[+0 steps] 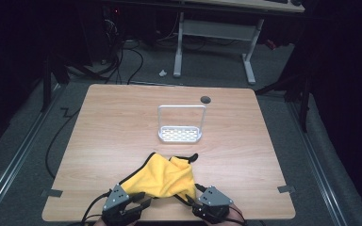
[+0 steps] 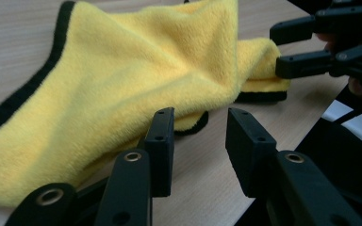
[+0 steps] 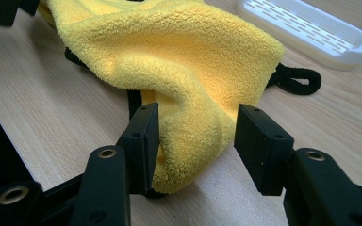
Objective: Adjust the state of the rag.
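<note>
The yellow cloth (image 1: pixel 162 178) lies bunched at the near edge of the tabletop (image 1: pixel 122 122), and the left claw (image 2: pixel 198 136) waits half open beside one corner while the right claw (image 3: pixel 195 141) stands wide around another, likely to lift it.

Wooden counter (image 1: pixel 103 141): yellow cloth (image 1: pixel 162 176), black-edged, crumpled at near edge. White slotted tray (image 1: pixel 180 134) with upright handle frame, centre. Left gripper (image 1: pixel 139 200), right gripper (image 1: pixel 188 197) at cloth's near corners.
</note>
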The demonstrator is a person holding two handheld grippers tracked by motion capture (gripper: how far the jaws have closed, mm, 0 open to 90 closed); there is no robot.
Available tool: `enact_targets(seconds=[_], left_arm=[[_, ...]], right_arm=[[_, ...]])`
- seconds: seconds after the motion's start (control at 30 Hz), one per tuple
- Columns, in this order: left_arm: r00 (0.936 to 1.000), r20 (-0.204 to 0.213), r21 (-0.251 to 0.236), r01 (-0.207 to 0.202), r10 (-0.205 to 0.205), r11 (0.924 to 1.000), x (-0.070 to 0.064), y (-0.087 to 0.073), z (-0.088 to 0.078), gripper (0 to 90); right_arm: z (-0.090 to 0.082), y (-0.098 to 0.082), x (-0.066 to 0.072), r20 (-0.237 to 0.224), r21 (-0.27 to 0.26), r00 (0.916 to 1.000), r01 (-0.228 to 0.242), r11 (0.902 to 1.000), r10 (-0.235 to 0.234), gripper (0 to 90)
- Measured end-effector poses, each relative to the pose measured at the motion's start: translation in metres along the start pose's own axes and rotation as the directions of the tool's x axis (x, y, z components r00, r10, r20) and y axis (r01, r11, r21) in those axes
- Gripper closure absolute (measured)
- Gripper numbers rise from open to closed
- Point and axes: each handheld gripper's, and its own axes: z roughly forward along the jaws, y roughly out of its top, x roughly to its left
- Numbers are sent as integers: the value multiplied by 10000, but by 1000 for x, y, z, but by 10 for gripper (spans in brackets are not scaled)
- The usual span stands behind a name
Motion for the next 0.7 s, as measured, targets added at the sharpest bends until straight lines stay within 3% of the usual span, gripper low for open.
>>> enact_targets(seconds=[0.17, 0.3, 0.4, 0.47, 0.57, 0.7], left_arm=[[9997, -235, 363, 22, -14, 9993, -1, -7, 9, 614], [9990, -443, 527, 5, 18, 9986, -3, -7, 22, 514], [9958, -861, 746, -250, 314, 9969, -6, -5, 33, 479], [9944, -1023, 773, -188, 266, 9968, -5, -4, 38, 480], [9901, -1319, 884, -354, 469, 9955, -5, -1, 43, 533], [9850, -1549, 1056, -605, 765, 9926, -3, 3, 48, 771]], right_arm=[[-1, 0, 0, 12, -22, 10000, 30, 10000, -30, 514], [1, 0, 0, -18, 74, 10000, -20, 10000, 21, 514], [4, -1, 0, -102, 205, 9999, -15, 9998, 17, 514], [6, -1, 1, -104, 244, 9999, 37, 9997, -35, 514], [7, -1, 3, -128, 288, 9999, 56, 9996, -52, 514], [10, -1, 3, -131, 482, 9999, 70, 9988, -64, 552]])
